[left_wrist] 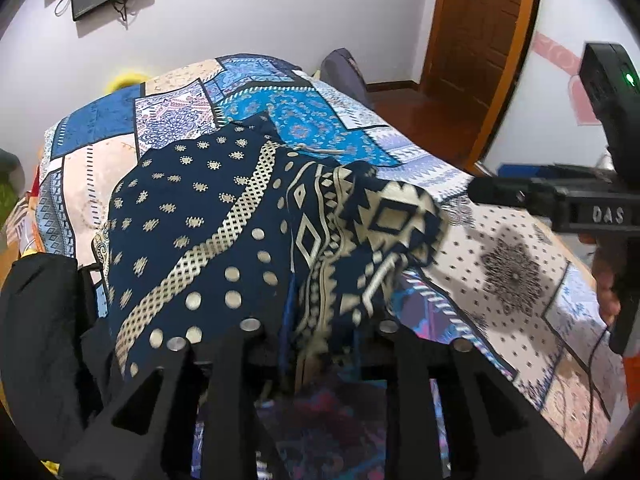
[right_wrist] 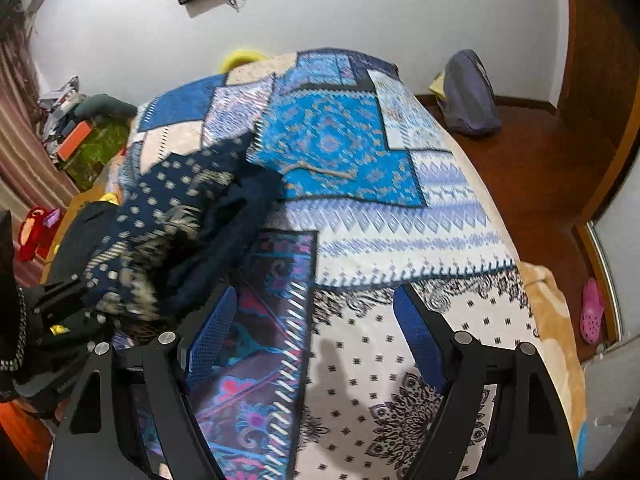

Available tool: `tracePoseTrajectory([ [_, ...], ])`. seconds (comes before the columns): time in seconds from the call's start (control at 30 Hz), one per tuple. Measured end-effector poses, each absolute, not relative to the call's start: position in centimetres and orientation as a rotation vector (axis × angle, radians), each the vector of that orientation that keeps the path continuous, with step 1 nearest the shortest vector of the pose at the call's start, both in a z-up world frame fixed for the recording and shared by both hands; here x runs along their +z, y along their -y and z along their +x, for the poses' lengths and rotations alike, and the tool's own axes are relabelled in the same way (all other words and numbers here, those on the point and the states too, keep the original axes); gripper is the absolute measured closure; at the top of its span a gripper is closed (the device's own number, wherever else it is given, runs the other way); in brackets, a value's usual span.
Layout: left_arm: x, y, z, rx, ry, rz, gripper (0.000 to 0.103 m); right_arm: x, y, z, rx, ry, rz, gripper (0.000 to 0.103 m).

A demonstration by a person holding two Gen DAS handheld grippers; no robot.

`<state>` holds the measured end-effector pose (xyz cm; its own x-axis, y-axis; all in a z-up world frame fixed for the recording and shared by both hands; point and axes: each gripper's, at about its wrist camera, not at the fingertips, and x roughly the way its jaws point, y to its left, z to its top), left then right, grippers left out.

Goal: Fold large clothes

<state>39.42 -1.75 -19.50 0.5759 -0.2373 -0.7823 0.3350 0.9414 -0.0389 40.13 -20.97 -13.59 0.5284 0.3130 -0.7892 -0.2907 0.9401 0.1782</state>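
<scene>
A navy garment with cream dots, lattice bands and geometric patterns lies bunched on the patchwork bedspread. My left gripper is shut on a gathered fold of it, and the cloth drapes over the jaws and hides the fingertips. In the right wrist view the same garment is heaped at the left of the bed. My right gripper is open and empty above the bedspread, to the right of the garment. It also shows in the left wrist view at the right edge.
A black garment lies at the bed's left edge. A grey bag sits on the wooden floor by the far wall. A wooden door is at the right. Clutter and a pink shoe flank the bed.
</scene>
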Motion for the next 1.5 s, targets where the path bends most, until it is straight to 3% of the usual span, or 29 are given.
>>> tracePoseTrajectory([
  [0.03, -19.1, 1.5, 38.9, -0.34, -0.893, 0.116, 0.074, -13.3, 20.6, 40.2, 0.371, -0.937, 0.024, 0.025],
  [0.1, -18.5, 1.1, 37.7, -0.328, -0.874, 0.122, 0.058, -12.8, 19.8, 40.1, 0.393, -0.917, 0.019, 0.025],
  [0.37, -15.4, -2.4, 36.9, -0.23, -0.779, 0.112, 0.045, -12.0, 14.6, 40.9, 0.493, -0.884, -0.009, 0.025],
  [0.5, -15.2, -5.2, 38.1, -0.166, -0.753, 0.043, 0.032, -13.7, 12.3, 41.6, 0.531, -0.921, -0.021, 0.025],
  [0.67, -20.0, -7.7, 40.3, -0.116, -0.929, -0.025, 0.03, -17.9, 11.4, 41.7, 0.53, -1.033, -0.054, 0.025],
  [0.87, -22.2, -9.0, 38.8, -0.141, -0.94, -0.112, 0.02, -20.6, 12.4, 39.7, 0.494, -1.064, -0.126, 0.025],
  [1.23, -21.8, -10.1, 35.5, 0.008, -0.915, 0.083, 0.017, -17.5, 14.5, 37.1, 0.451, -0.981, -0.203, 0.025],
  [1.5, -17.3, -12.9, 35.9, 0.036, -0.797, 0.01, 0.017, -14.1, 14.7, 38.0, 0.473, -0.877, -0.136, 0.025],
])
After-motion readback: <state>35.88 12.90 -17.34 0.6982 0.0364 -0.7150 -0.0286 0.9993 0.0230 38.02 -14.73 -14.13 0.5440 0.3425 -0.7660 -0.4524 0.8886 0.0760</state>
